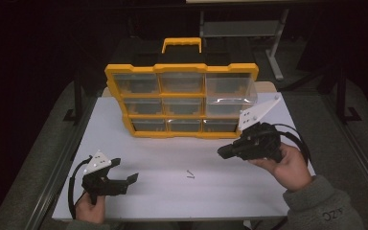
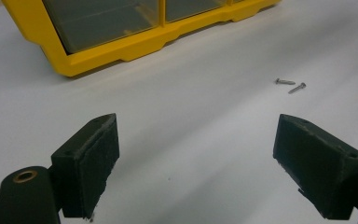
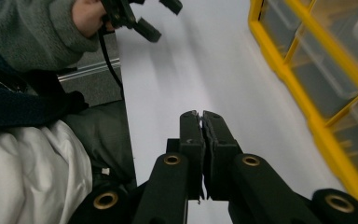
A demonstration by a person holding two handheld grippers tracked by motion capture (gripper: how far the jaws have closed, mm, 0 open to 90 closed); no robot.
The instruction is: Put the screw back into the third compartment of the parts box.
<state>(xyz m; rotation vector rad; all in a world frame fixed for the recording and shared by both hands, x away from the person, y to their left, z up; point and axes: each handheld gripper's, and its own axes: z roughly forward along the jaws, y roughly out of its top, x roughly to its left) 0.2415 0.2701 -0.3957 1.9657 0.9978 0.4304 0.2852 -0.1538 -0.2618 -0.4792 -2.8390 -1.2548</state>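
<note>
Screws (image 2: 290,84) lie ahead of left tool (image 2: 196,158) — jaws apart.

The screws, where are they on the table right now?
In the high view the two screws lie loose on the white table, near its front middle, between the left gripper and the right gripper, nearer than the yellow organizer.
</note>
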